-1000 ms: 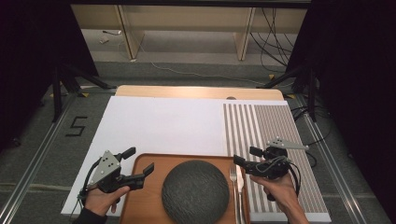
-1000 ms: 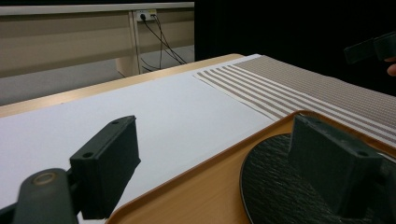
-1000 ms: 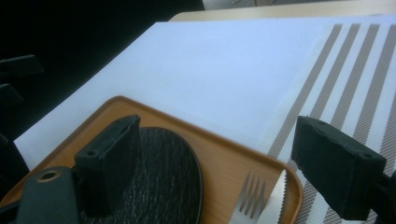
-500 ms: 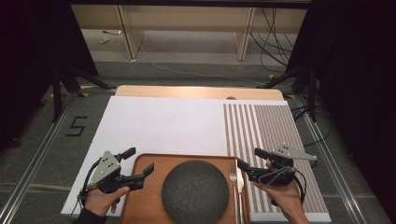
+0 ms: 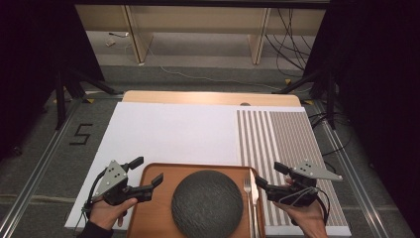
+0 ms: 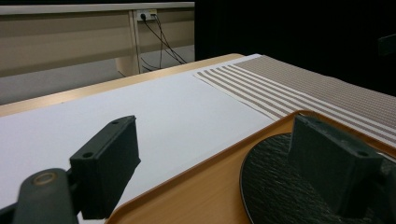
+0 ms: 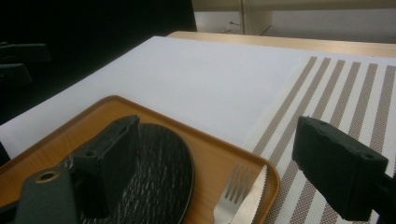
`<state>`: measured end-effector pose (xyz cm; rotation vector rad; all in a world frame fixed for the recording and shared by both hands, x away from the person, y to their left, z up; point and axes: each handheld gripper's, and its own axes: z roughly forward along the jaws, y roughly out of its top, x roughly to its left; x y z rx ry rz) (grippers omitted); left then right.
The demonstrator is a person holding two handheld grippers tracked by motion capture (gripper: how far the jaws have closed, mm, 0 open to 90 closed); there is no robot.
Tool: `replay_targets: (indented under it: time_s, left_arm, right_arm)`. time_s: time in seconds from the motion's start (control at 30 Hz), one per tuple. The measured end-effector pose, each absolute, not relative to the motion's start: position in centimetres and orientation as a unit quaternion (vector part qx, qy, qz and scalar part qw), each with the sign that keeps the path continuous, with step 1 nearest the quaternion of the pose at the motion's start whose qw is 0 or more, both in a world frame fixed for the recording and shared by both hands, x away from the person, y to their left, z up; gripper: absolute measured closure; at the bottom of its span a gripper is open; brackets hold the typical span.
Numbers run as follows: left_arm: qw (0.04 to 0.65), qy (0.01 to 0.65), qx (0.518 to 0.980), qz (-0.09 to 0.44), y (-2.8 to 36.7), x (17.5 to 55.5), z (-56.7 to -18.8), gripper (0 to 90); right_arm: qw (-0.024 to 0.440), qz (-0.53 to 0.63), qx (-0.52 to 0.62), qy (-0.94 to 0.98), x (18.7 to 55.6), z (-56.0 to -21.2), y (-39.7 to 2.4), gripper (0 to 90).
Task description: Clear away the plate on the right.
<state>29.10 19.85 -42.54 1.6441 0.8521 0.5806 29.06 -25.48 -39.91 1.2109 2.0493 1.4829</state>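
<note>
Tabletop: a white sheet covers most of the tabletop (image 5: 168,134), with a striped placemat (image 5: 282,139) along its right side; dark drapes and trailing cables stand behind.
Tray: a wooden tray (image 5: 153,218) sits at the near edge, its right rim just beside the placemat's stripes.
Plate: a dark textured plate (image 5: 207,202) lies in the middle of the tray, untouched.
Cutlery: a fork (image 5: 247,198) and a knife (image 5: 254,196) lie side by side on the tray's right strip, between plate and rim (the right gripper view shows the tines (image 7: 233,186) close ahead).
Left gripper: the left gripper (image 5: 146,173) hovers over the tray's left rim where it was a second ago, fingers (image 6: 105,163) wide apart, holding nothing.
Right gripper: the right gripper (image 5: 268,179) has changed most; over the last second it has turned and swung inward off the placemat, so its fingers (image 7: 341,172) now point at the tray's right edge, spread wide and empty.
Meaning: I judge this an approach to the cutlery or the tray rim; no grasp has begun, and the fingers must come lower before closing.
</note>
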Motion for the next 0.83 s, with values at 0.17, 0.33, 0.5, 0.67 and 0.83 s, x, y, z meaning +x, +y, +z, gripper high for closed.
replay_targets:
  time_s: [0.17,0.33,0.5,0.67,0.83]
  left_arm:
    - [0.566,0.362,0.699,0.247,19.84,29.09,-42.53,15.8]
    - [0.565,0.362,0.699,0.247,19.83,29.1,-42.53,15.8]
    - [0.565,0.362,0.699,0.246,19.79,29.12,-42.54,15.8]
    - [0.565,0.362,0.699,0.247,19.85,29.14,-42.54,15.8]
    - [0.565,0.362,0.699,0.247,19.84,29.16,-42.53,15.9]
  right_arm:
    - [0.171,0.521,0.422,0.722,28.52,-39.93,-25.61,16.2]
    - [0.176,0.525,0.421,0.719,28.17,-39.86,-25.84,16.3]
    - [0.175,0.528,0.421,0.717,28.18,-39.84,-25.86,16.2]
    - [0.178,0.528,0.42,0.716,28.24,-39.82,-25.86,16.2]
    - [0.181,0.529,0.422,0.714,28.3,-39.8,-25.98,16.3]
